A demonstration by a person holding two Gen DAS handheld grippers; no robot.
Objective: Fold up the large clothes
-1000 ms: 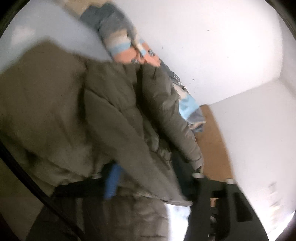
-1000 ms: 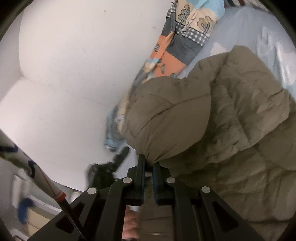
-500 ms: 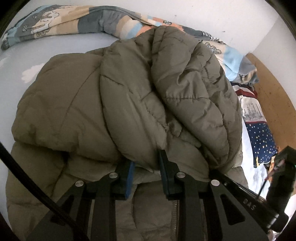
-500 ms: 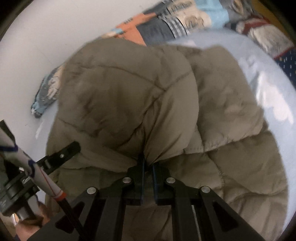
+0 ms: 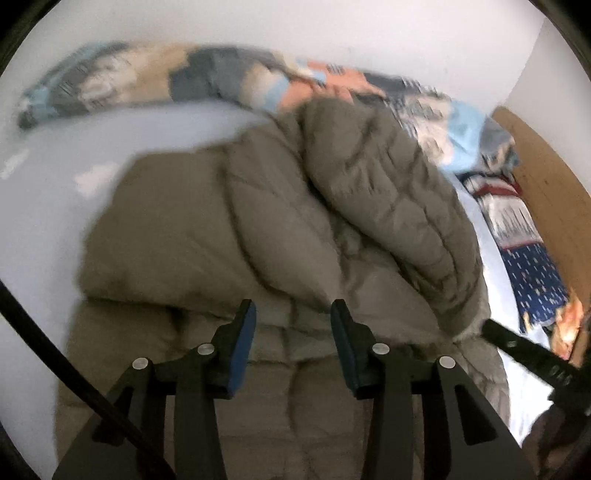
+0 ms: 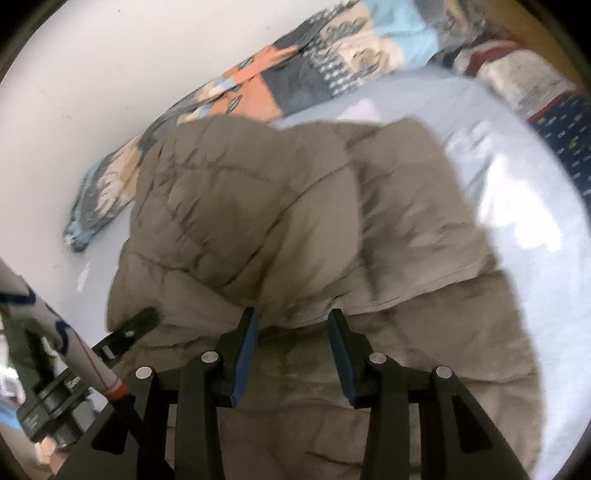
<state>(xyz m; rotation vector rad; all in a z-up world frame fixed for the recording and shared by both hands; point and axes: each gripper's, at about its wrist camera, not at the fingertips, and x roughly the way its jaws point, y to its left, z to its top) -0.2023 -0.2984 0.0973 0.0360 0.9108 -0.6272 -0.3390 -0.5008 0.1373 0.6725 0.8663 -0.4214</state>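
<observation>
An olive puffer jacket [image 5: 280,236] lies bunched on the bed [image 6: 517,206], its upper part folded down over the lower part so a thick padded roll sits across the middle. The pale blue sheet [image 5: 55,192] shows on both sides of it. The left gripper [image 5: 291,314] hangs tilted down over the near edge of that fold, its blue-padded fingers [image 5: 245,332] parted and opening, with only the jacket's surface showing through the gap; the pads press on nothing. The right gripper [image 6: 291,317] is in much the same pose at the other side of the garment, its fingers [image 6: 338,339] also spreading apart, clear of the quilted fabric below them. In the right wrist view the left tool shows as a black tip resting just beside the jacket's left edge; in the left wrist view the right tool pokes in from the right border. A patchwork quilt [image 6: 295,70] in orange, grey and light blue is heaped along the white wall [image 5: 332,33] behind the jacket, touching its far edge. Further along lies a dark blue starred cloth [image 5: 535,280], next to a wooden board [image 5: 554,192]. Both views are somewhat smeared.
</observation>
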